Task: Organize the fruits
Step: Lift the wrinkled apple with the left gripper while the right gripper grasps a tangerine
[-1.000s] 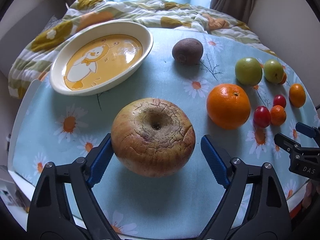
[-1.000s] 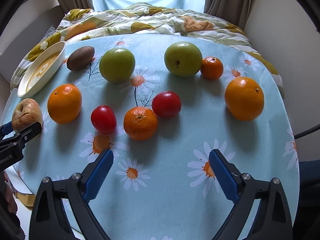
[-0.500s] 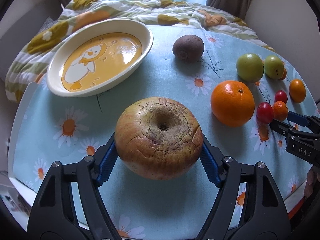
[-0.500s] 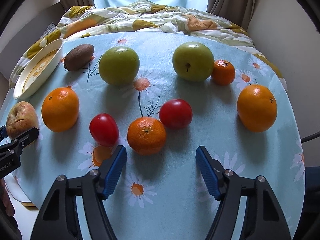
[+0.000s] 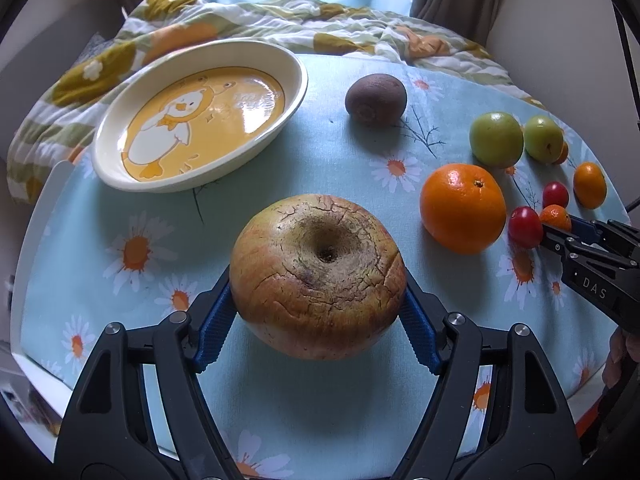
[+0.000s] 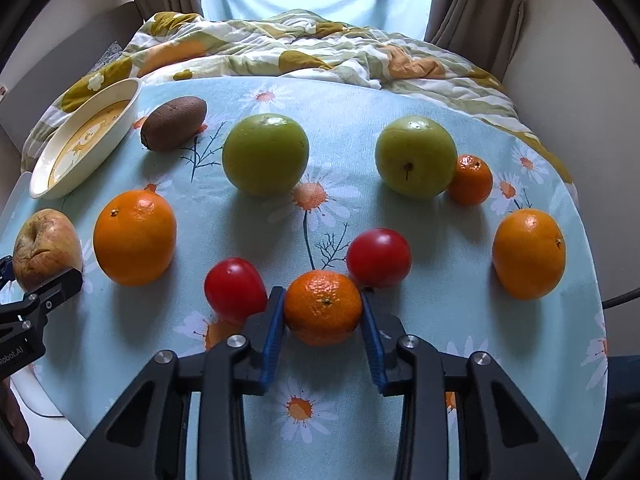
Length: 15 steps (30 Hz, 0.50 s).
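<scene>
Nearest the left camera, the left gripper has its blue pads pressed against both flanks of a wrinkled, cracked apple, holding it low over the daisy-print tablecloth. The skin looks soft and split, so a hard squeeze could likely bruise or break it, and the rounded sides could let it roll out of the pads if the tool tilts during the carry.

On the other side, the right gripper is narrowed around a mandarin, both pads touching its sides. Two red tomatoes flank it closely: the left tomato sits just beside the left pad, the right tomato just behind the right one. Lifting at an angle could nudge either tomato and send it rolling toward the table edge.

Farther out lie a large orange near the apple, another orange at the far right, two green apples, a small mandarin touching the right green one, and a kiwi.

Beyond the apple stands the oval duck-print dish, holding no fruit, probably the destination. Both tools heading there together could collide, and a dropped apple might knock the dish toward the quilt behind it.
</scene>
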Motion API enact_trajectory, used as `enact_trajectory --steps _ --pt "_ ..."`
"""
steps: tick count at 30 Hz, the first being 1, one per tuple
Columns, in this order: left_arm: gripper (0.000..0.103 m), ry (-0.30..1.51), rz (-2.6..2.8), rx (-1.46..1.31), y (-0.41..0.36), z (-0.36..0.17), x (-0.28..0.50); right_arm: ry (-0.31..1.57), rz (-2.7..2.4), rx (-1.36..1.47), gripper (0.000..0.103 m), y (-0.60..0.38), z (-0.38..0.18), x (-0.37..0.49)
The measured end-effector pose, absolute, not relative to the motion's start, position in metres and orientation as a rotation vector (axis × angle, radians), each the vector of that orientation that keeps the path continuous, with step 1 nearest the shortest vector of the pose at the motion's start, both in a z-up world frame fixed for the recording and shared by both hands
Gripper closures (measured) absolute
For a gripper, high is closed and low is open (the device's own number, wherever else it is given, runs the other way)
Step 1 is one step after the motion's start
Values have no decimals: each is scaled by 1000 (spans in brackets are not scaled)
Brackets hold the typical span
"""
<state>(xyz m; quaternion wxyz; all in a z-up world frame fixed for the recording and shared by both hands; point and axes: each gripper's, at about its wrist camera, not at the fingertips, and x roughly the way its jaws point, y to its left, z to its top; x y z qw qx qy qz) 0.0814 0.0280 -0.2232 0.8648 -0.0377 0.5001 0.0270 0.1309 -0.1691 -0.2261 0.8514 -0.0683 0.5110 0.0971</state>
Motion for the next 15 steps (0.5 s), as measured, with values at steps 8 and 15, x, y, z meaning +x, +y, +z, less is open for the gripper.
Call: enact_trajectory --steps 8,15 --pt "22 1037 66 -95 30 -216 72 1057 212 -137 70 -171 -218 126" --pt "22 974 79 -101 28 -187 66 1022 223 -131 70 -175 -199 118"
